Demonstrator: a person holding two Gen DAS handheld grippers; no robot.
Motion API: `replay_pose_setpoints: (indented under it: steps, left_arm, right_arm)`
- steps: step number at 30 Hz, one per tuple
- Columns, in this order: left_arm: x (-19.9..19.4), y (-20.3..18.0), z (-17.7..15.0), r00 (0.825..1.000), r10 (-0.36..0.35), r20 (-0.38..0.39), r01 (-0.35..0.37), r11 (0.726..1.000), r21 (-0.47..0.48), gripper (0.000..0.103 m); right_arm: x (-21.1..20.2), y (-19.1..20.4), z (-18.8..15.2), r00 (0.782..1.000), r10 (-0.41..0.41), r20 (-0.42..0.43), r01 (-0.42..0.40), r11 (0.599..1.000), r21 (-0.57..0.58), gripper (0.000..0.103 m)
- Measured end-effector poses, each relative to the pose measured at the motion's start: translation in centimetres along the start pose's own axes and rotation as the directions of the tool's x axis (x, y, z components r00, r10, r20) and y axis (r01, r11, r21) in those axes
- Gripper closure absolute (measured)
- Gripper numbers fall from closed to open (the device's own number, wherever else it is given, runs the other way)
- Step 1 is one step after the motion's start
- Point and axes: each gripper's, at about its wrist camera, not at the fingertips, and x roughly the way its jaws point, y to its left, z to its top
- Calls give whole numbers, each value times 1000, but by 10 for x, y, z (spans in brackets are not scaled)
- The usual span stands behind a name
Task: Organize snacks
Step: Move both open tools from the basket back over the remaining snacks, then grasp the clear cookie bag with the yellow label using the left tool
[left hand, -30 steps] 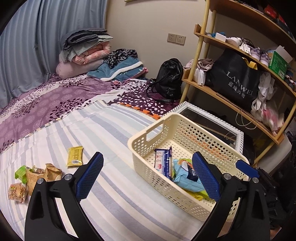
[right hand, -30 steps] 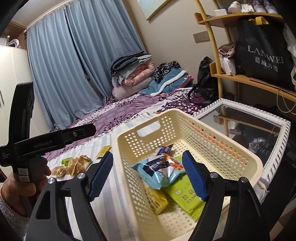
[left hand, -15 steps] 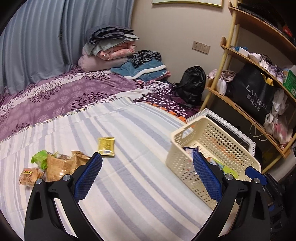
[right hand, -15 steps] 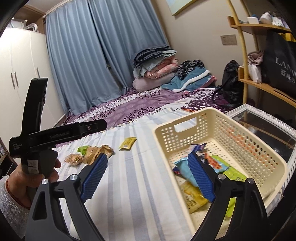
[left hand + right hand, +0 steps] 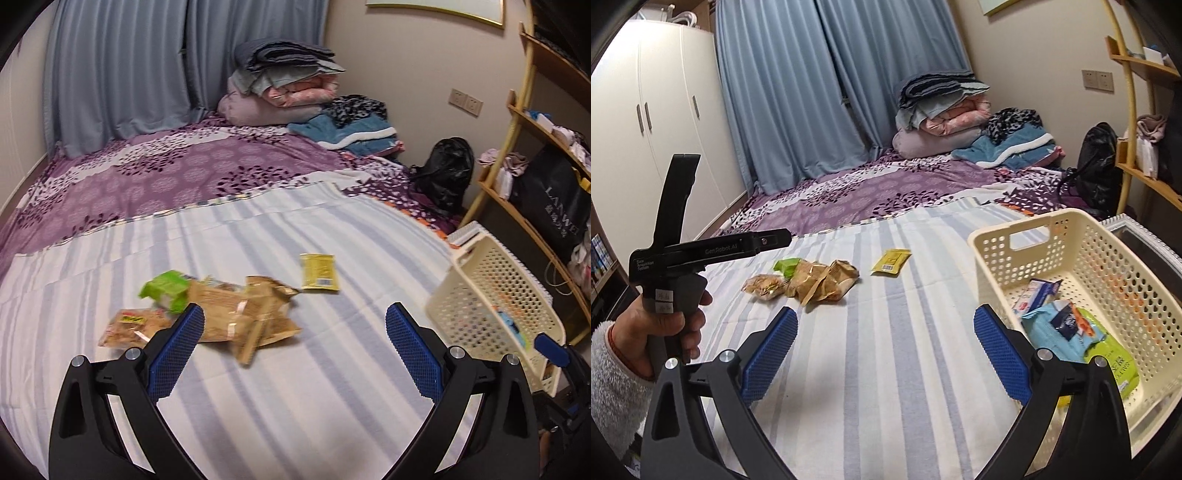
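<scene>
Loose snacks lie on the striped bed sheet: brown packets (image 5: 251, 314) (image 5: 820, 280), a green packet (image 5: 166, 290) (image 5: 786, 265), a clear cracker bag (image 5: 129, 326) (image 5: 764, 286) and a yellow packet (image 5: 318, 272) (image 5: 891, 261). A cream basket (image 5: 480, 273) (image 5: 993, 236) at the right holds several snack bags (image 5: 1067, 328). My left gripper (image 5: 293, 347) is open and empty, just short of the brown packets. My right gripper (image 5: 884, 350) is open and empty over the sheet, left of the basket. The left gripper's body (image 5: 713, 251) shows in the right wrist view.
Folded bedding (image 5: 284, 85) is piled at the bed's far end. A black bag (image 5: 443, 173), a wooden shelf (image 5: 535, 206) and a glass side table (image 5: 1145, 236) stand to the right. A white wardrobe (image 5: 657, 110) is on the left.
Both grippers have swung left, away from the basket and toward the loose snacks. The left gripper now faces the pile closely. Both stayed open and empty.
</scene>
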Motion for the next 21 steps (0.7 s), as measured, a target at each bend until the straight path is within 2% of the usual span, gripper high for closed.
replay_pose_setpoints:
  steps: [7,12,15,21]
  left_arm:
    - [9,71,1,994,106,-21,-107,991,-74,3]
    - [22,118,1,987,153,-39,-157,979,-130,3]
    - [34,142,1,987,152,-59,-160,974,-158,3]
    - [70,178,-7,991,96,-98,-114,972,-204,3]
  right_arm:
    - [15,14,-3,999,20,-41,-20,1000,-13,7]
    - [22,19,-4,998,22,-63,-24,999,-23,7]
    - [26,20,-4,997,21,-78,-22,1000,-22,7]
    - [33,21,-5,995,15,-100,-17,1000,-23,7]
